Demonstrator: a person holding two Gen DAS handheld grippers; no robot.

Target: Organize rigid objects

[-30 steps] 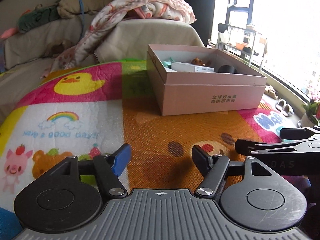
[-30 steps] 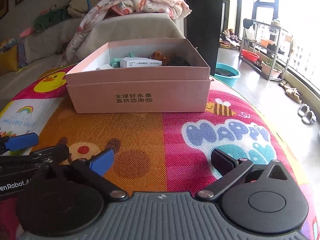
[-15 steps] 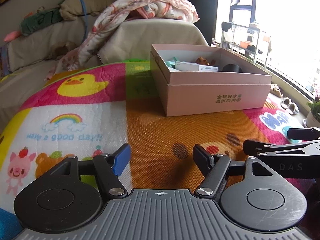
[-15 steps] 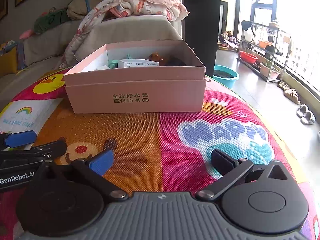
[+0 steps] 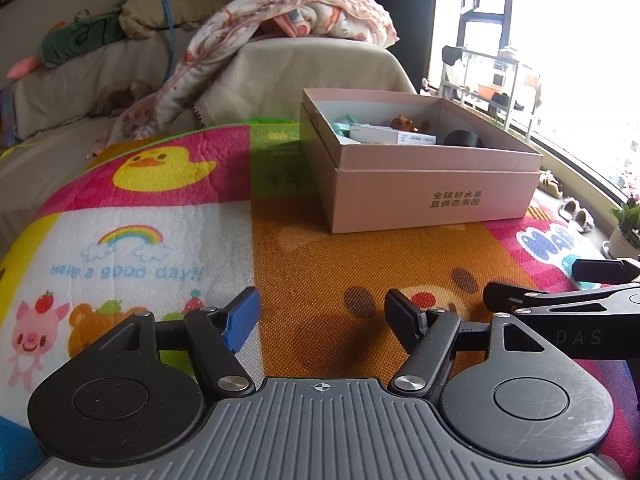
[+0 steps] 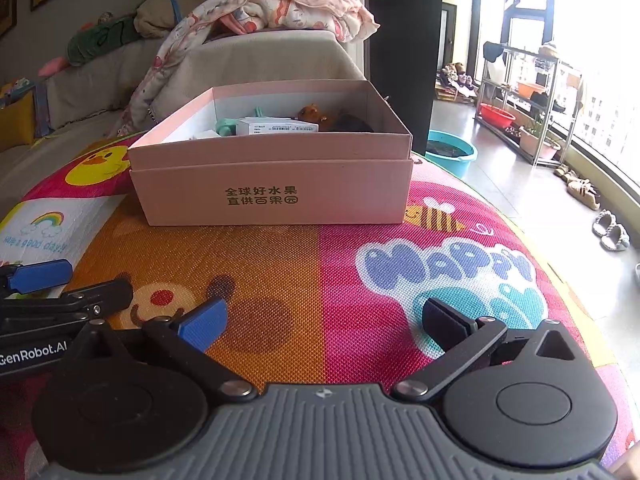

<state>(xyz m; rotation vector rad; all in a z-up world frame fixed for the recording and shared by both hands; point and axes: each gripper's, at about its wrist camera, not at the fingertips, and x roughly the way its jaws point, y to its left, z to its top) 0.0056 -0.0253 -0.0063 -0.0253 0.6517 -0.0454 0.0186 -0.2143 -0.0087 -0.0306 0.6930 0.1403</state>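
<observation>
Cartoon-printed play mat [image 5: 304, 264] lies bare; both claws, left claw [image 5: 322, 316] and right claw [image 6: 324, 318], have eased back slightly from the filled pink box [image 6: 272, 184], spread wide and empty, so sorting looks finished.

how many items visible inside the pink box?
4 visible in the pink box: teal item at left, white carton in the middle, brown toy behind it, black object at right. More may sit hidden below the rim.

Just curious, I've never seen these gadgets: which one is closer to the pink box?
Right, though only slightly. The right hand-held gripper faces the pink box head-on across the play mat. The left hand-held gripper sits beside it, with the box ahead and off to its right.
</observation>
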